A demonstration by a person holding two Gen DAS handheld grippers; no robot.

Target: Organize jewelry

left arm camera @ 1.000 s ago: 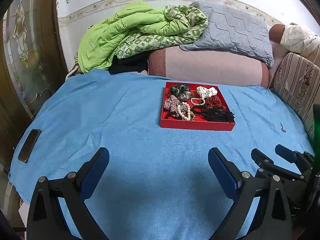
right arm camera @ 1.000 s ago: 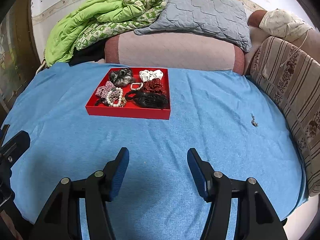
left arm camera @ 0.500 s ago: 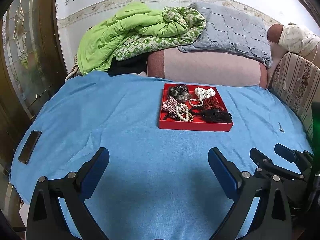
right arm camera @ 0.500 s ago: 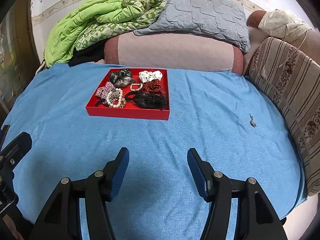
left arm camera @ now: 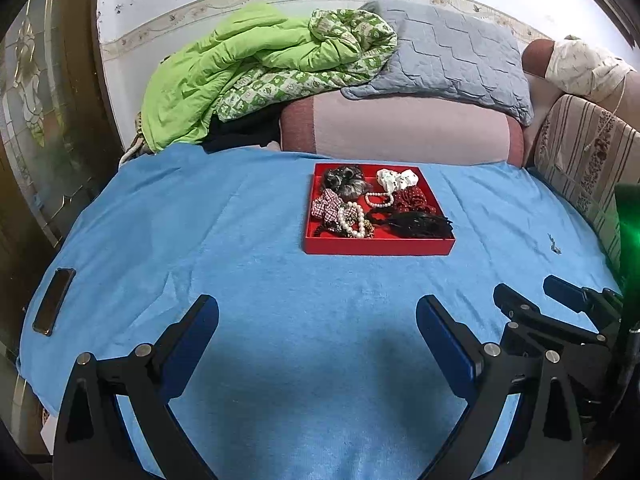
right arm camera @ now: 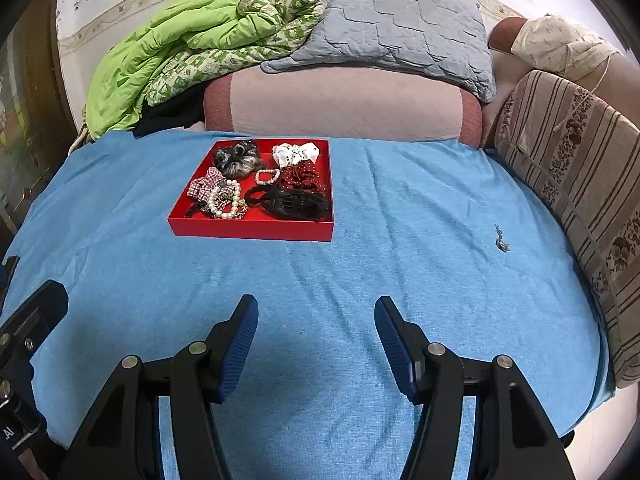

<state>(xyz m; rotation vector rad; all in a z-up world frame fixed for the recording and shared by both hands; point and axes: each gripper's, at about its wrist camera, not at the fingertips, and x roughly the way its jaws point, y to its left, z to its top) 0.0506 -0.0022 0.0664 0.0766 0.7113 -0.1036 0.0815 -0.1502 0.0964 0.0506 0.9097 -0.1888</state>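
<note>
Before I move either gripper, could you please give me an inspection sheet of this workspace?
Surface: blue cloth covering the bed, mildly creased.
Job's things: red tray holding scrunchies, a large pearl bracelet, a small pearl bracelet and a black hair claw; one small trinket lies loose on the cloth, right of the tray.
Clutter: dark phone at the cloth's left edge.
Grippers: left gripper and right gripper both open, empty, short of the tray.
Cables: nothing seen.
Surroundings: green quilt, grey pillow, pink bolster, striped cushion.
</note>
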